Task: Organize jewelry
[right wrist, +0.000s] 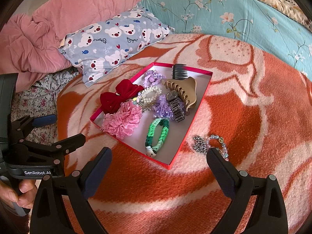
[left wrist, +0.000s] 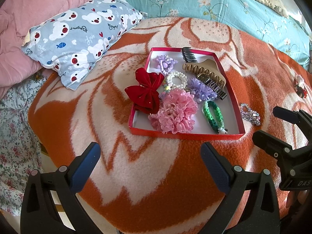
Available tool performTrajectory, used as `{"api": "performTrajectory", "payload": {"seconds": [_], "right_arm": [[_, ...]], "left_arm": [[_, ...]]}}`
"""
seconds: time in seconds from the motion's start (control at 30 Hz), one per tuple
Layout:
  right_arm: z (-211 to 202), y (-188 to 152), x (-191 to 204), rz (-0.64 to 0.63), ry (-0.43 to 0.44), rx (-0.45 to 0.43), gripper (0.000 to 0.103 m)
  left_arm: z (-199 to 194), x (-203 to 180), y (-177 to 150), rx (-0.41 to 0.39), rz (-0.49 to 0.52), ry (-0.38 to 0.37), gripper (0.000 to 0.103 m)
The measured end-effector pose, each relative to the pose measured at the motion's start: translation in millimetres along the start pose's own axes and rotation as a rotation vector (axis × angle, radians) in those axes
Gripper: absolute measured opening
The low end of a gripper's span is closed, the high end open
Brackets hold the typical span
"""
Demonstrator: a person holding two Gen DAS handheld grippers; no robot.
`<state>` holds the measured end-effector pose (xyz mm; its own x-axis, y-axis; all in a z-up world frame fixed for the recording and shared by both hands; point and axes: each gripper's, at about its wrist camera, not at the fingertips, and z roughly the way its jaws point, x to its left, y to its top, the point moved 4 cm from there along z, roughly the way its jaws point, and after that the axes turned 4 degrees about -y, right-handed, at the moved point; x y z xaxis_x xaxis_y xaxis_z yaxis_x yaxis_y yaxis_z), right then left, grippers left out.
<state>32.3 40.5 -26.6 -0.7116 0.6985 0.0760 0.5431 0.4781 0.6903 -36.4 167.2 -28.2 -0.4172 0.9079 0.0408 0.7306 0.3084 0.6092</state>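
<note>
A red box [left wrist: 185,136] [right wrist: 206,89] lies on the orange and white blanket and holds a red bow [left wrist: 145,89], pink scrunchie [right wrist: 122,119], green braided band [right wrist: 158,134], watch [right wrist: 175,105], beige claw clip [right wrist: 183,89] and other hair pieces. A beaded bracelet and chain [right wrist: 209,143] [left wrist: 250,114] lie on the blanket right of the box. My left gripper [left wrist: 150,156] is open and empty in front of the box. My right gripper [right wrist: 159,162] is open and empty, its right fingertip [right wrist: 214,156] just before the bracelet.
A bear-print pillow [left wrist: 78,41] and pink quilt [right wrist: 58,25] lie to the back left, a teal floral cover [right wrist: 234,13] behind. A small red ornament [left wrist: 301,88] lies at the far right of the blanket. The bed edge drops off at left.
</note>
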Motion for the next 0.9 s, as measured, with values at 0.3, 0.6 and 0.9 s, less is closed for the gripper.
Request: {"api": "performTrajectory", "payload": {"seconds": [0.3, 0.6, 0.9], "right_arm": [[-0.4, 0.1, 0.2, 0.001, -0.001, 0.0, 0.098], [0.1, -0.5, 0.9, 0.001, -0.001, 0.0, 0.098], [0.0, -0.7, 0.5, 0.0, 0.001, -0.001, 0.098]], "left_arm": [[0.1, -1.1, -0.3, 0.003, 0.002, -0.004, 0.103], [-0.2, -0.6, 0.1, 0.006, -0.007, -0.008, 0.103], [-0.3, -1.7, -0.6, 0.006, -0.006, -0.013, 0.103]]}}
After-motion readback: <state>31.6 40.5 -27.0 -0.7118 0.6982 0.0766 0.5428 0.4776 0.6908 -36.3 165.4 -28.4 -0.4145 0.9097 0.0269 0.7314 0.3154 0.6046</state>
